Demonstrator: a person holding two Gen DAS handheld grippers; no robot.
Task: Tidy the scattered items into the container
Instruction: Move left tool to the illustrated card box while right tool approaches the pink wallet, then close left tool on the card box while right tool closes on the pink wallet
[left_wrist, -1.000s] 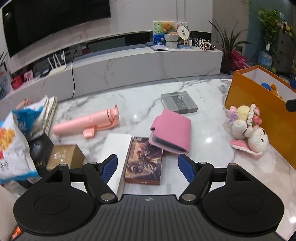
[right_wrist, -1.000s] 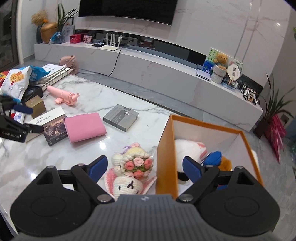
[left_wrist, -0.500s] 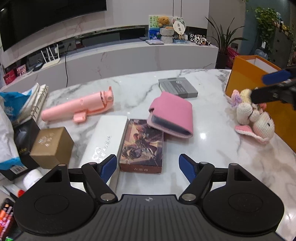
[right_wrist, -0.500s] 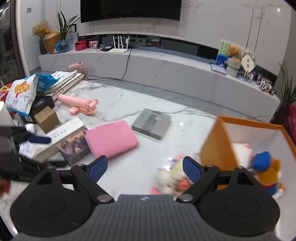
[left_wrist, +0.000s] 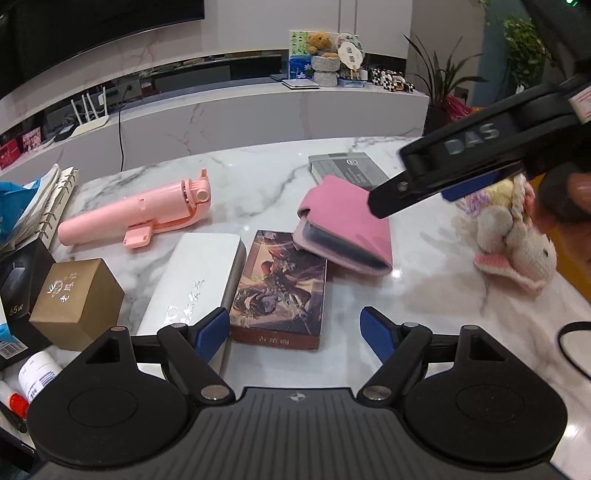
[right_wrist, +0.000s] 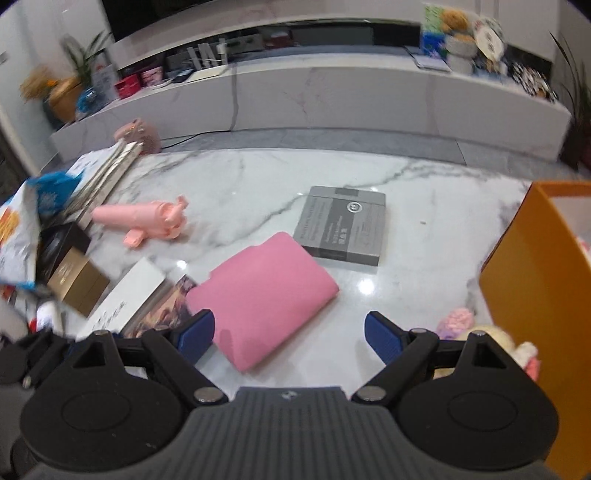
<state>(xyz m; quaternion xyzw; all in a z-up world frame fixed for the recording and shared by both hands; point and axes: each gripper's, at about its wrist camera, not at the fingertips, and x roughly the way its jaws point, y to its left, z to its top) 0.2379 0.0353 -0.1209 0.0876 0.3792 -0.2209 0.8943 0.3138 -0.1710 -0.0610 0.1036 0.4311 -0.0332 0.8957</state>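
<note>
My left gripper is open and empty, low over the near end of a picture book that lies beside a white box. My right gripper is open and empty just above a pink wallet; it also shows from the side in the left wrist view, over the wallet. A crochet plush toy lies on the marble table beside the orange container. A grey box and a pink selfie stick lie farther back.
At the table's left edge are a gold box, a black box, a snack bag, a ring binder and small bottles. A white TV console stands beyond the table.
My right gripper has swung left from the orange container and plush toy to over the pink wallet. My left gripper has moved slightly closer to the picture book.
</note>
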